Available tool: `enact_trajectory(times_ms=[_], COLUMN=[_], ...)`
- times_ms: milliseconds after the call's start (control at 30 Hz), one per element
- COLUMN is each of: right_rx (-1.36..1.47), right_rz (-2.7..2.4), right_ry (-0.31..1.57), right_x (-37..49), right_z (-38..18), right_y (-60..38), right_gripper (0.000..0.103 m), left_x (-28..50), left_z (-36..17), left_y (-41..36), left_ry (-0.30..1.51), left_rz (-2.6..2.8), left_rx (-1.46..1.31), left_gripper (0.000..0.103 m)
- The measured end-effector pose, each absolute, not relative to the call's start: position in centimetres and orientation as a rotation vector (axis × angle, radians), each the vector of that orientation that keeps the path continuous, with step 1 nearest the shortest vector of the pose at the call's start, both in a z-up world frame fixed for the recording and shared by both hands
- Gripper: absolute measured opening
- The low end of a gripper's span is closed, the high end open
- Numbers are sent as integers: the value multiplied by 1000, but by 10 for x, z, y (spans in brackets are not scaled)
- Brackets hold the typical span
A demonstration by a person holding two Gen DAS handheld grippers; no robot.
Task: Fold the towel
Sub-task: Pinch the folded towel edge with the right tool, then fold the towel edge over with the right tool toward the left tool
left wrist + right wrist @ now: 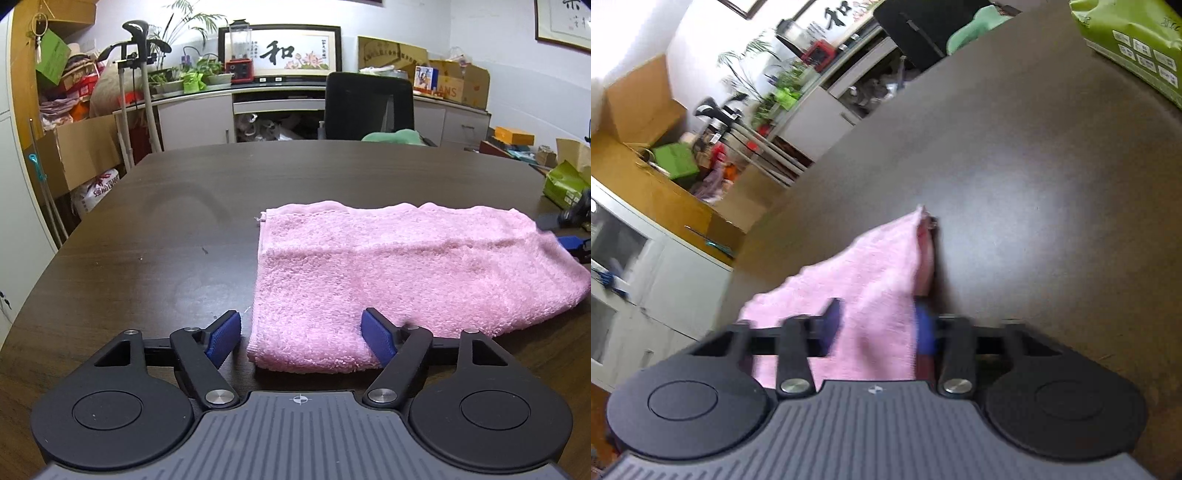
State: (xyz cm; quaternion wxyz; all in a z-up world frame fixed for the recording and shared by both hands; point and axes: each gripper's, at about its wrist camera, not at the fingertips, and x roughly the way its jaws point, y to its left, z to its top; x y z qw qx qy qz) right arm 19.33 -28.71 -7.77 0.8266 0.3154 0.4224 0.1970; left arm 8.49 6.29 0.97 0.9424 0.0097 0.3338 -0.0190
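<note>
Nearest me, my left gripper (pixel 301 341) stands with its jaws wide, straddling the near left corner of the towel (pixel 388 273); the blue pads (pixel 223 341) sit on either side of the cloth without pressing it. My right gripper (pixel 877 325) has towel (pixel 864 291) between its jaws. The view is tilted and blurred, but the cloth fills the gap between the pads, so I read it as clamped on the towel's right end, with that end lifted off the table (pixel 1034 184).

Beyond the left gripper, the pink towel lies flat on the dark table (pixel 184 206), already doubled over by the look of its thick left edge. Its far right end rises toward my other gripper.

I judge I'm at the start of another fold: right end gripped, left corner not yet taken. Next I'd close the left jaws on that near corner, then carry one end across onto the other, keeping edges lined up.
</note>
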Motion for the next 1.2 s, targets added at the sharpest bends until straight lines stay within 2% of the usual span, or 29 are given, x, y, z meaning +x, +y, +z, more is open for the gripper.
enact_trajectory(times_ms=[267,600,700,933,1200], right_rx=[637,585,551,448,365], right_rz=[410,342,380,534,638], right_ry=[824,728,719,749,904], right_x=[171,139,133,136,163], right_z=[-64,-31,-16,22,10], right_y=[-286,-299,-285,-210,-109], right_gripper=[10,10,10,10,10], left_x=[86,66,68,70,71], left_z=[10,9,6,3,2], left_y=[63,27,31,32,31], left_ry=[696,686,687,677,678], left_rz=[-53,-179,-180,-191,-209], left_rx=[-8,43,32,33,33], left_gripper=[80,80,84,88,89])
